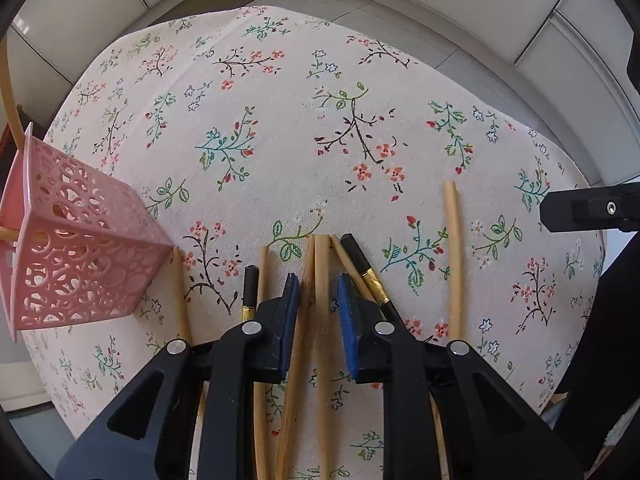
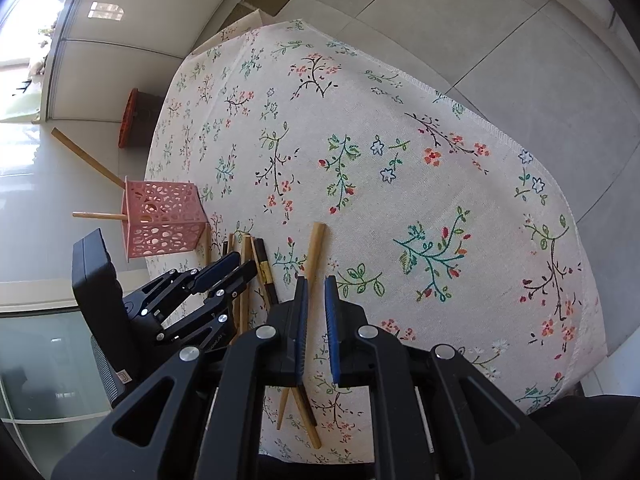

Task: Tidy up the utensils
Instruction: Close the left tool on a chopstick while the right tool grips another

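While the floral cloth fills my view, the pink holder stands at its left edge. My left gripper gapes around two chopsticks, unpinched; my right gripper hangs part-open, empty, just right of a lone stick.

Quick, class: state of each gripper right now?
Left gripper: open, straddling two bamboo chopsticks, not clamped.
Right gripper: open, holding nothing, beside a lone chopstick.

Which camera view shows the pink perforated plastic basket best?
The right wrist view: the pink perforated plastic basket is whole, with two wooden sticks poking out. The left wrist view shows it larger but cut off by the edge.
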`<state>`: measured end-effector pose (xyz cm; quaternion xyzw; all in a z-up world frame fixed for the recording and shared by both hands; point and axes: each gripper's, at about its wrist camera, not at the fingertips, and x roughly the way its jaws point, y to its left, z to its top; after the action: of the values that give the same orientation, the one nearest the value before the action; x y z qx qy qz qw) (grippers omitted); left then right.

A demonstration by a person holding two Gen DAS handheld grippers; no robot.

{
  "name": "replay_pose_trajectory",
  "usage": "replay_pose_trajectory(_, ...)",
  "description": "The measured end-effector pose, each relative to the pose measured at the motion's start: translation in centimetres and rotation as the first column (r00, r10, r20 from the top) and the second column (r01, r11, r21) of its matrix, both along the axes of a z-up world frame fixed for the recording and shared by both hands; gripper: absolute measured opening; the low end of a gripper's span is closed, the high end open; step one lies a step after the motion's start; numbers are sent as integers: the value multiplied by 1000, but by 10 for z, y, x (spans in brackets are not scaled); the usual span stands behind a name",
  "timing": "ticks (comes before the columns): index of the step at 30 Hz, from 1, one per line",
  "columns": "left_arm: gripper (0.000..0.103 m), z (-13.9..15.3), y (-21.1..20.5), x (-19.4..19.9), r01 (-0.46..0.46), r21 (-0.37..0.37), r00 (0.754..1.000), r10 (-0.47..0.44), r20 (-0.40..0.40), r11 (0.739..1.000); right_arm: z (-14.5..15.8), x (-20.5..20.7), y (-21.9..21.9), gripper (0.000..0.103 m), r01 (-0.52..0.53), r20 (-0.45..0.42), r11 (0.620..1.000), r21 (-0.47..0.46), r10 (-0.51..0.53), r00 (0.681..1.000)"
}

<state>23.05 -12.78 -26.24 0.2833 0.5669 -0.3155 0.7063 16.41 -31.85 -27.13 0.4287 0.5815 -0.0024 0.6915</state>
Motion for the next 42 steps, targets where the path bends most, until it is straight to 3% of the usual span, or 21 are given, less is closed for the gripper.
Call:
replay_pose_trajectory(5,20,17,6,-1,-11,-29,1000,12,28,1000,1,1,-1,10,4,5,1000,-3,-4,1000)
replay_pose_trajectory(9,20,31,10,-15,30,-71,999,-31,-19,997,-4,0,-5,11,12,-13,1000,6,-12,1000)
replay_pose_trajectory(14,21,12,9,-24,56,2,998,-56,-21,998,-9,6,1,13,-3,-43,1000,20,4,999)
replay_pose_trajectory(18,21,23,24,-17,11,-33,1000,-11,-5,999,-18,17,12,30,-11,-108,1000,5,11,994)
replay_pose_trajectory(25,22,52,35,-18,7,-58,999,-5,35,998,-23,47,33,39,-40,-207,985,-171,4,978)
replay_pose_trajectory(26,22,55,36,-20,7,-58,999,-5,39,998,-21,51,36,36,-43,-210,978,-203,0,978)
replay_pose_trajectory(27,22,56,42,-23,7,-61,999,-5,39,998,-22,55,38,11,-52,-219,969,-241,-2,976)
replay_pose_trajectory(28,21,59,51,-26,11,-67,999,-8,33,998,-24,56,36,8,-38,-217,969,-245,-16,976)
replay_pose_trajectory(33,22,44,31,-52,78,-50,997,-79,-8,996,-22,45,22,8,-7,-190,972,-235,-38,981)
replay_pose_trajectory(42,22,18,29,-33,33,-47,998,-36,-53,998,-26,27,10,8,-31,-169,981,-191,-2,986)
